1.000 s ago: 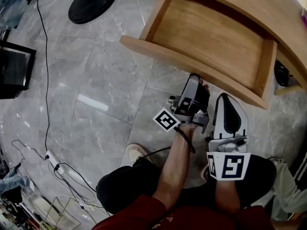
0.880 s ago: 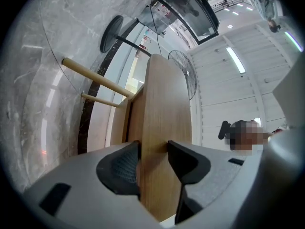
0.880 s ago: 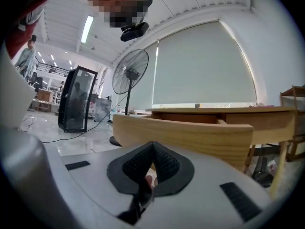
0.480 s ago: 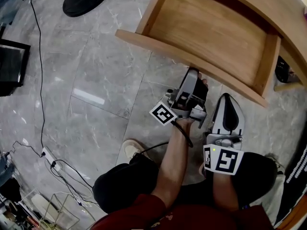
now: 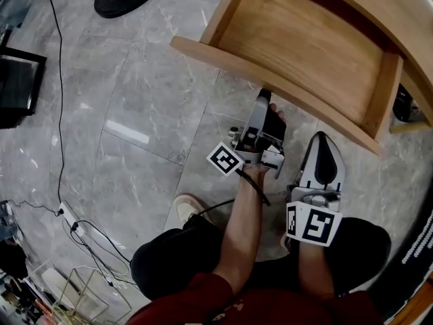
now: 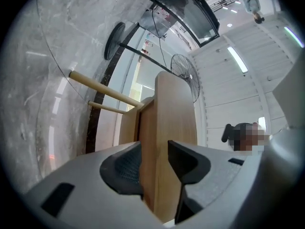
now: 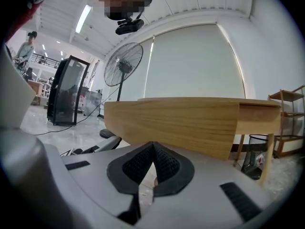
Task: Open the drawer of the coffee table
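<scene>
Drawer (image 5: 304, 53) of the coffee table (image 5: 379, 5) stands pulled well out over the grey tiled floor (image 5: 135, 114), its wooden bottom in plain sight. My left gripper (image 5: 262, 99) reaches up from below to its front panel (image 5: 223, 59). In the left gripper view the jaws sit wide on either side of that board, both pads against the wood with no gap showing. My right gripper (image 5: 323, 141) hangs just beside the left one, near the panel but apart from it, its jaws pressed together on nothing.
</scene>
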`<state>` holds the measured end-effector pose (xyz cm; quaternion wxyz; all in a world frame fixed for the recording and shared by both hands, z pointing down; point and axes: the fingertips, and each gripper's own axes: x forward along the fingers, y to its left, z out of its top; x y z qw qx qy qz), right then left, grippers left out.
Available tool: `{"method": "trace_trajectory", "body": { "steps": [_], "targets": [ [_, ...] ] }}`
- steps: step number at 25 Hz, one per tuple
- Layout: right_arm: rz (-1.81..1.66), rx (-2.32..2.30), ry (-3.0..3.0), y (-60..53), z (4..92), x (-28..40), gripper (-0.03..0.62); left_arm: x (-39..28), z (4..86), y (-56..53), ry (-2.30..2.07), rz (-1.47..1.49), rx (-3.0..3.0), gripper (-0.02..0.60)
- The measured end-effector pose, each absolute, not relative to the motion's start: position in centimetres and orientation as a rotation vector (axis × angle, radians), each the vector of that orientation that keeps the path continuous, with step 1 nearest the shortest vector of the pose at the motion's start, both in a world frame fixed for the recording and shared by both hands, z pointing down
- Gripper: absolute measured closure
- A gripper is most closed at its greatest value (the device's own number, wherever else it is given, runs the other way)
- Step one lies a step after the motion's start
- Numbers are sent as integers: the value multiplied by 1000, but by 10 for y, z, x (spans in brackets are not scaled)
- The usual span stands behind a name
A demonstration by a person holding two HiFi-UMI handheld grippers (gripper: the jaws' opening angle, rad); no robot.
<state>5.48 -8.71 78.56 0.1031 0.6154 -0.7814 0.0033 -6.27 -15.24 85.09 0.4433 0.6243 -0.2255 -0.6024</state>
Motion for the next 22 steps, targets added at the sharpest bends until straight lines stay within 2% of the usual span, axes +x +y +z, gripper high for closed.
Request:
{"method": "trace_trajectory", "body": {
  "steps": [3,7,8,14,22],
  "targets": [
    [16,1815,-2310,-88,787,55,599,-71,866,-152,-648,-1459,1531,416],
    [64,1841,-2319,-91,789,54,599,-77,887,-151,-713,-1425,1465,554],
    [66,1839,-2323,-92,789,52,599,-78,891,-149,-719,-1422,1450,572],
    [101,1815,-2351,-94,790,45,599,-83,896,-148,-825,-1299,1524,575],
    [165,1798,-2309,-89,799,48,599,-84,884,-132,-1281,-622,1947,575]
  ]
}}
